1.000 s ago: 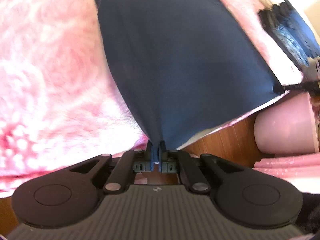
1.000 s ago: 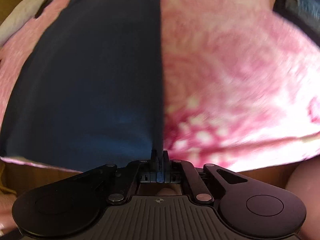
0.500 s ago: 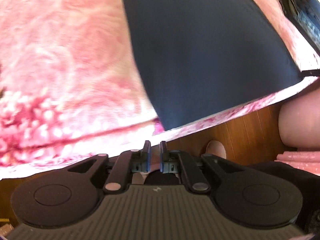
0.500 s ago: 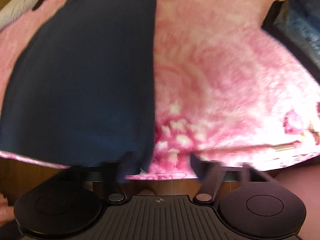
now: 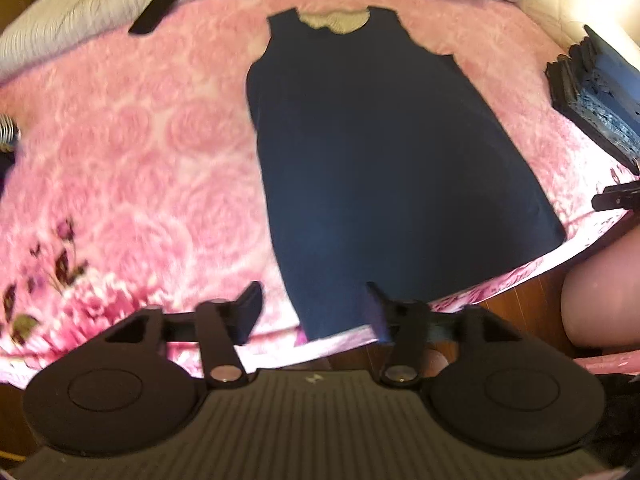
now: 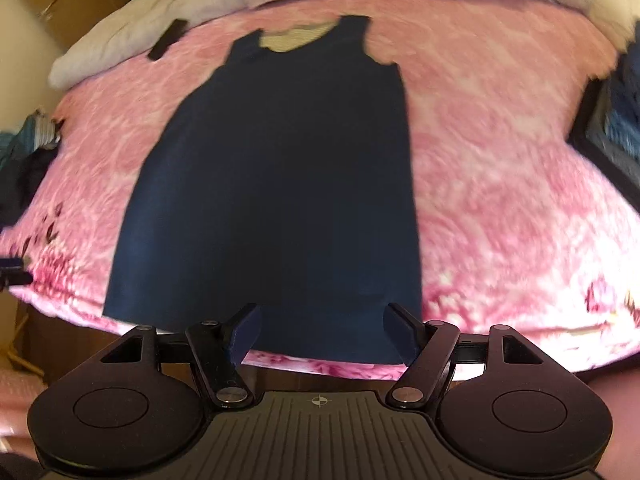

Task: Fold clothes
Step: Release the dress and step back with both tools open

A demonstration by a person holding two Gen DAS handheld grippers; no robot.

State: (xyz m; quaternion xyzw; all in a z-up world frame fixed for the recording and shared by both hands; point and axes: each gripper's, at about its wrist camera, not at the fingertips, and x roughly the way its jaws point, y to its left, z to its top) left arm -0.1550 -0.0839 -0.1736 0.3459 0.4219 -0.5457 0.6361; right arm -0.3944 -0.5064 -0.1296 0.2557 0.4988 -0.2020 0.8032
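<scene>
A dark navy sleeveless garment lies flat and spread out on a pink floral blanket, neckline at the far end, hem at the near bed edge. My left gripper hangs above the hem's left corner with its jaws opening, and no cloth is between them. In the right wrist view the same garment fills the middle. Above the hem's right corner, my right gripper is open and holds nothing. Both are raised clear of the fabric.
A black flat object lies on the blanket at the far left. A dark blue pile sits at the right bed edge. White bedding lies at the back. Wooden floor and the person's leg show below the near edge.
Both grippers were shut on the garment's hem corners; they have let go, opened, and risen, so the whole garment now shows lying flat.
</scene>
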